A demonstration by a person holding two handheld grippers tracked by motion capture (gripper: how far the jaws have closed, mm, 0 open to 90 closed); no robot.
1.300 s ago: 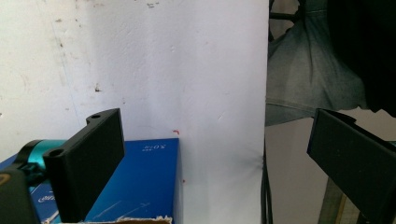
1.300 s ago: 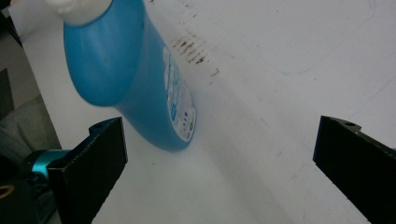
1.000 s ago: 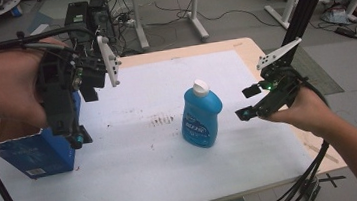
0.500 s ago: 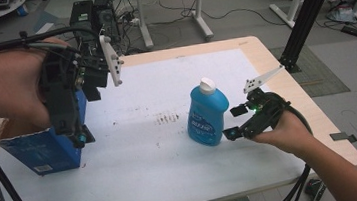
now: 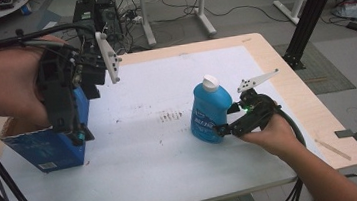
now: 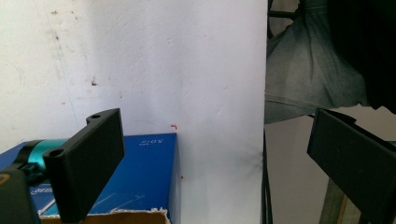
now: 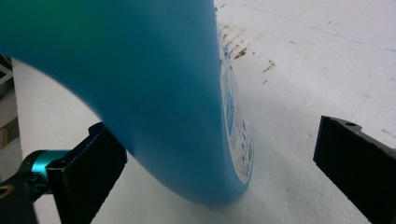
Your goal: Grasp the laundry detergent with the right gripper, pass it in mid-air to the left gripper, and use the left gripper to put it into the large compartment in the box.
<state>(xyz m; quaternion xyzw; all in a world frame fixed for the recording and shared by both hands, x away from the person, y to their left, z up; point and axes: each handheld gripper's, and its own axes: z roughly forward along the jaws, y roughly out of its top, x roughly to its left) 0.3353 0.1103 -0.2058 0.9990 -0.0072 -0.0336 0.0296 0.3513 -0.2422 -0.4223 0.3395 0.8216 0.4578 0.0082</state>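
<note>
The right gripper, jaws spread wide, straddles the base of the blue bottle standing upright mid-table, one jaw touching its side. The left gripper, also wide open and empty, hangs over the blue cardboard box at the table's left edge.

Blue bottle top cut off, blurred; label print unreadable.

- A lab or test workshop, not a home
- The worktop is a pale wood board under a stained white sheet, on a grey concrete floor
- Loose cables trail over the floor at the far side
- Black electronic boxes stand at the far left
- A black metal frame post rises at the right, beside white stand legs
</note>
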